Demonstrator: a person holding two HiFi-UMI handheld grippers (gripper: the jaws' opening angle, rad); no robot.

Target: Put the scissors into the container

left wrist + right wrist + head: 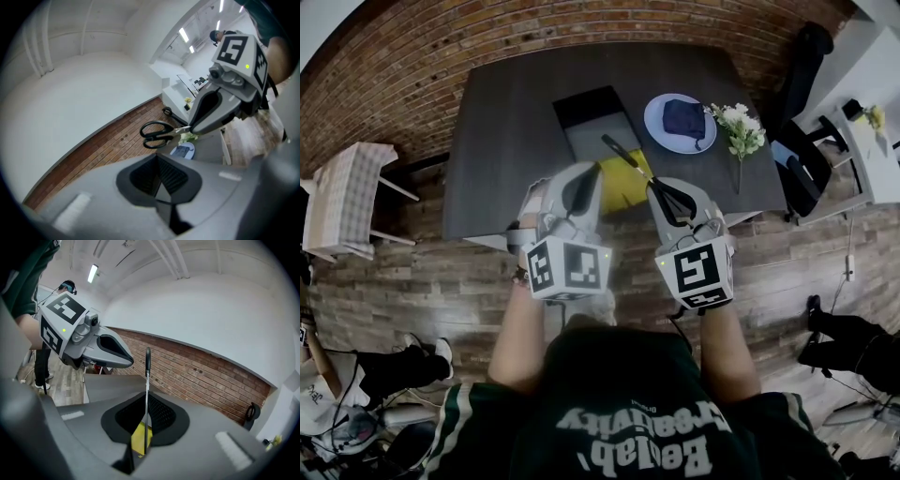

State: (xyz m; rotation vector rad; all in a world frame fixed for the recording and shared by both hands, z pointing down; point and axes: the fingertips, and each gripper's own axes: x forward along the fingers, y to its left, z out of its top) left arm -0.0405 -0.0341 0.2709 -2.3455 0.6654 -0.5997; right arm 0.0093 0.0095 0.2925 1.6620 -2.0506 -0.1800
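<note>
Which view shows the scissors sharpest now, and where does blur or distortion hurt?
Left gripper view: scissors crisp, side-on, its own jaws blurred in the foreground. Right gripper view: scissors edge-on, a thin line. Head view: fisheye bows the table edges; scissors small against the dark top.

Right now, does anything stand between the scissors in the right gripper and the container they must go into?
Nothing visible does. The right gripper holds the scissors above the table, with their handles pointing toward the open container. The yellow item lies below them, and the plate is off to the side.
</note>
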